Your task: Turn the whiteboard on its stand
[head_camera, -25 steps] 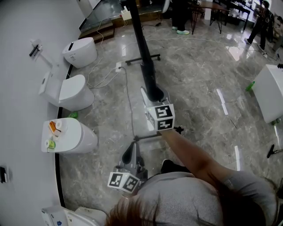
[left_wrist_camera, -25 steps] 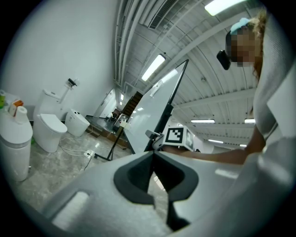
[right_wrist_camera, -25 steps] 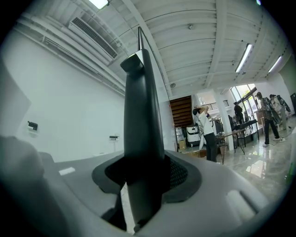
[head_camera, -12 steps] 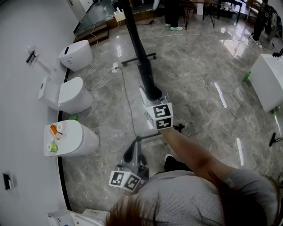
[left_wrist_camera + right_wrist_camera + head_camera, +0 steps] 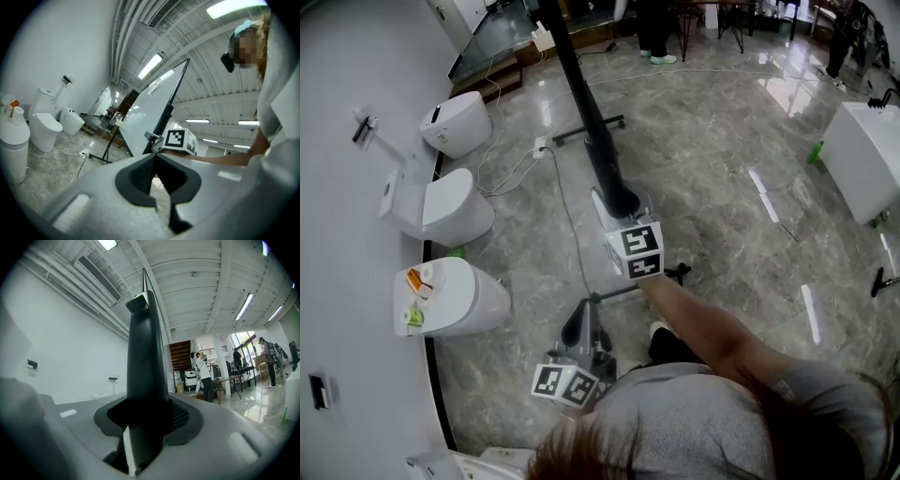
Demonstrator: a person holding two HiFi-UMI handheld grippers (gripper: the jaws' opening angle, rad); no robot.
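In the head view the whiteboard (image 5: 586,112) shows edge-on as a long dark bar that slants up over the floor. My right gripper (image 5: 623,202) is shut on its near edge, and the dark frame (image 5: 143,352) fills the gap between the jaws in the right gripper view. The stand's feet (image 5: 637,286) lie on the floor below. My left gripper (image 5: 578,323) hangs low near the body, shut with nothing in it. The left gripper view shows the board's white face (image 5: 150,117) tilted, with the right gripper's marker cube (image 5: 180,139) at its lower edge.
Three white toilets (image 5: 441,206) stand along the left wall, and the nearest one (image 5: 455,295) carries small items on top. A cable and socket (image 5: 539,145) lie on the marble floor. A white cabinet (image 5: 862,159) stands at right. People and tables (image 5: 652,28) are at the back.
The board's far end has drifted slightly left in the head view, with the right gripper still on it. The whole view has shifted a little too. The left gripper has stayed put.
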